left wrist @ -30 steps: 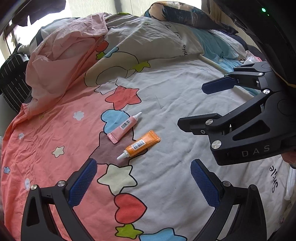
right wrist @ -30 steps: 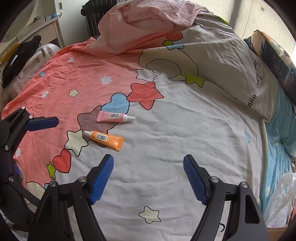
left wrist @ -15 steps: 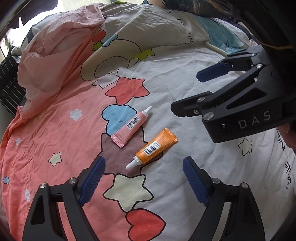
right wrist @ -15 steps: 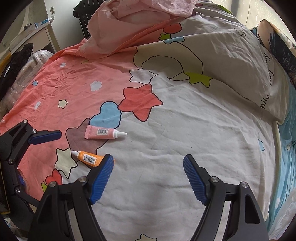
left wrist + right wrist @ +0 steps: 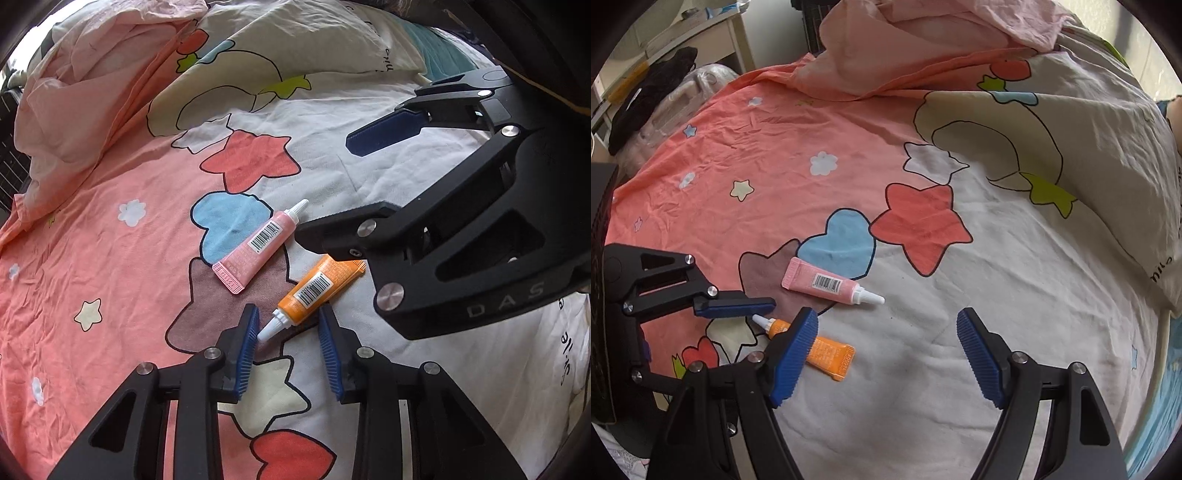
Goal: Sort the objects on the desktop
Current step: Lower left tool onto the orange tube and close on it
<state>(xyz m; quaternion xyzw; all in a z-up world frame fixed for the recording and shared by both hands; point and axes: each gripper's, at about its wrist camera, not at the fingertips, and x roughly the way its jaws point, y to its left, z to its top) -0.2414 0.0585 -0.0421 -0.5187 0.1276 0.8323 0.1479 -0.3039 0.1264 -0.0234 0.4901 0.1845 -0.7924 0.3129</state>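
An orange tube [image 5: 317, 290] with a white cap lies on the patterned bedsheet [image 5: 110, 266], next to a pink tube [image 5: 258, 245]. My left gripper [image 5: 288, 345] is low over the sheet, its jaws partly closed on either side of the orange tube's white cap, not gripping. My right gripper [image 5: 886, 360] is open wide and empty, just right of the orange tube [image 5: 827, 354] and below the pink tube [image 5: 827, 282]. The right gripper's body [image 5: 461, 236] hides the orange tube's far end in the left wrist view.
A crumpled pink quilt [image 5: 923, 44] is heaped at the far side of the bed. A cream pillow [image 5: 1108, 122] lies at the right. A bedside cabinet [image 5: 683, 40] with dark cloth and a plastic bag stands at the far left.
My left gripper has moved forward and down to the orange tube and its jaws have narrowed around the cap. My right gripper has moved closer to the tubes, still open.
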